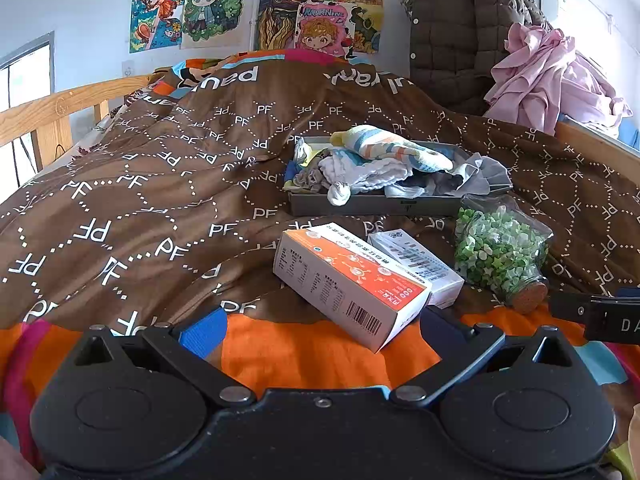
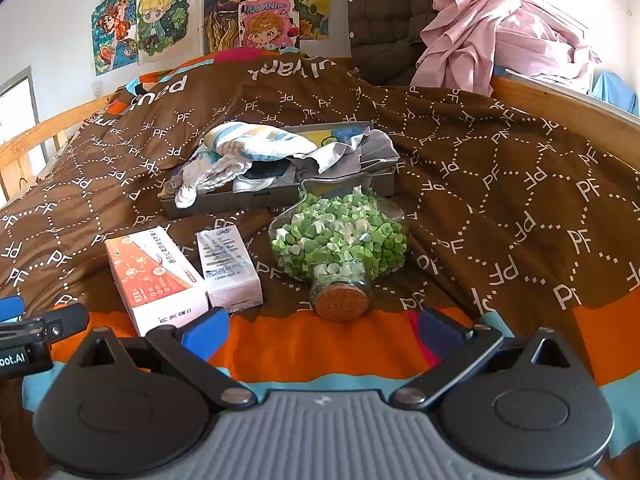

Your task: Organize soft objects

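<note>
I see a bed [image 1: 120, 200] with a brown "PF" quilt [image 2: 500, 184]; posters [image 1: 208, 8] behind; both hand-held grippers [image 1: 318, 330] [image 2: 320, 330] gape wide, empty.

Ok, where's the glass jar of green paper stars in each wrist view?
Left wrist: jar sits right of centre, cork end toward the camera, right of the white box.
Right wrist: jar sits at centre, just ahead of the open gripper.
Shared landmark: the grey tray of cloths, directly behind the jar.

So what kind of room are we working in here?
Most likely a bedroom: a brown quilt covers a wooden-railed bed, cartoon posters line the wall, and clothes are heaped at the head.
</note>
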`<act>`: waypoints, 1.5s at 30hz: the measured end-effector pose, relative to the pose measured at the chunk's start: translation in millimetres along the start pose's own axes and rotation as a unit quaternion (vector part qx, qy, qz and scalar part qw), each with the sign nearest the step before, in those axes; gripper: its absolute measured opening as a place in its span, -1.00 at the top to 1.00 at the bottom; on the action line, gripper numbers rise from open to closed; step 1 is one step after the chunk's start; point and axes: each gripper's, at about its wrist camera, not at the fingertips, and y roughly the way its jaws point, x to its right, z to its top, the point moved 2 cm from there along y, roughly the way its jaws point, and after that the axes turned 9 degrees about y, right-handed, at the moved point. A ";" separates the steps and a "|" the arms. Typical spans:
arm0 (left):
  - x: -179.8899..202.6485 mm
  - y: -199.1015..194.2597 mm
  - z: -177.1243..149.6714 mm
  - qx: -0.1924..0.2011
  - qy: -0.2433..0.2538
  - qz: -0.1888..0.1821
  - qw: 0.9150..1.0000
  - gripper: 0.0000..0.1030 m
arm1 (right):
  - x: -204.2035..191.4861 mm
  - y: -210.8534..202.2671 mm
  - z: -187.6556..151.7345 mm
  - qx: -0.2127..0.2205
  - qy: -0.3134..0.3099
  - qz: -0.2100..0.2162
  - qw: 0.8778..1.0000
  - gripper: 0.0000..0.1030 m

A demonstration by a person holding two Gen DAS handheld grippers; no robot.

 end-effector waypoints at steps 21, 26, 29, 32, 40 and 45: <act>-0.2 0.1 -0.2 0.000 0.001 0.001 1.000 -0.98 | 0.2 -0.8 0.7 0.001 0.001 -0.001 1.000 -1.00; -0.5 -0.3 -0.6 -0.001 0.002 0.002 1.000 -0.98 | 0.3 -1.0 1.0 0.001 0.002 -0.001 1.000 -1.00; -0.3 -0.3 -0.6 -0.001 0.002 0.002 1.000 -0.98 | 0.3 -1.0 0.7 0.001 0.002 -0.001 1.000 -1.00; -0.6 -0.3 -0.6 -0.001 0.002 0.002 1.000 -0.98 | 0.2 -1.1 1.0 0.001 0.001 -0.001 1.000 -1.00; -1.0 -0.5 -0.9 -0.001 0.001 0.005 1.000 -0.98 | 0.1 -1.3 0.9 0.001 0.002 -0.001 1.000 -1.00; 0.5 -1.5 -1.7 -0.011 0.005 0.016 1.000 -0.98 | 0.1 -1.1 0.7 0.001 0.002 -0.001 1.000 -1.00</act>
